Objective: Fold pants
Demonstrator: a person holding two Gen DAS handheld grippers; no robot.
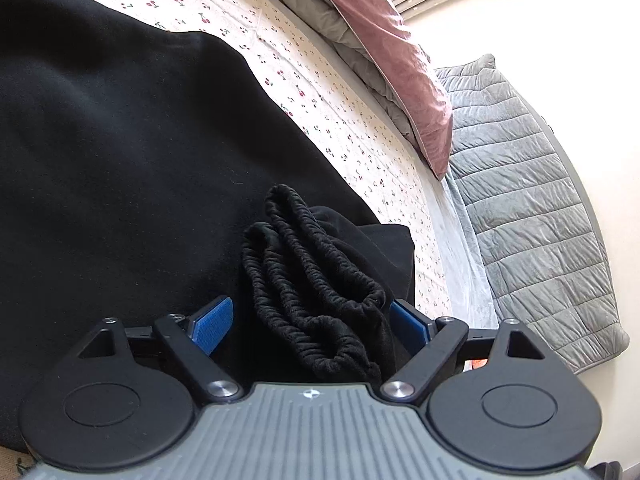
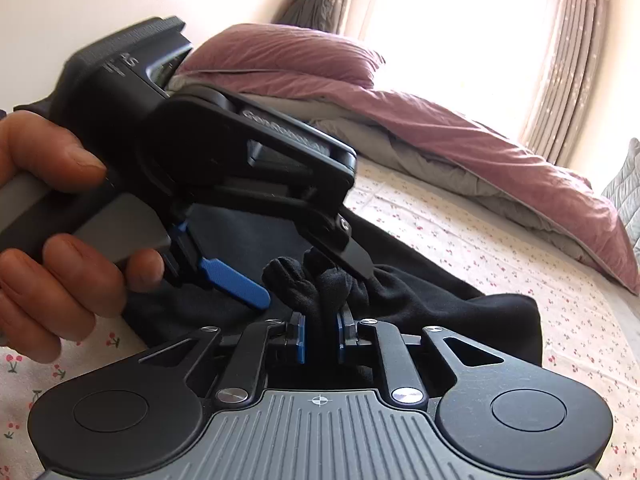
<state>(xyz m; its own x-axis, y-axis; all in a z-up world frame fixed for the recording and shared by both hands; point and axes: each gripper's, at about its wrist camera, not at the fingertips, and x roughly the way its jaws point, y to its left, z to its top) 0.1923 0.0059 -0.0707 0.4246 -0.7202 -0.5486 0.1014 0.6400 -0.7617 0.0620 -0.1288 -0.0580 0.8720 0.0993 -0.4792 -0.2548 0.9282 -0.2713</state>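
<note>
- The right gripper [image 2: 320, 338] pinches a bunched fold of the black fabric pants [image 1: 120, 140] between its nearly closed blue pads.
- The left gripper [image 1: 312, 320] stands wide, its blue pads either side of the gathered elastic waistband [image 1: 304, 280] without pressing it.
- A hand [image 2: 60, 240] holds the left gripper's handle.
- The pants lie on the cherry-print bed sheet [image 1: 320, 92], legs running away from the waistband.
- Beyond lies a mauve duvet [image 2: 440, 128].
</note>
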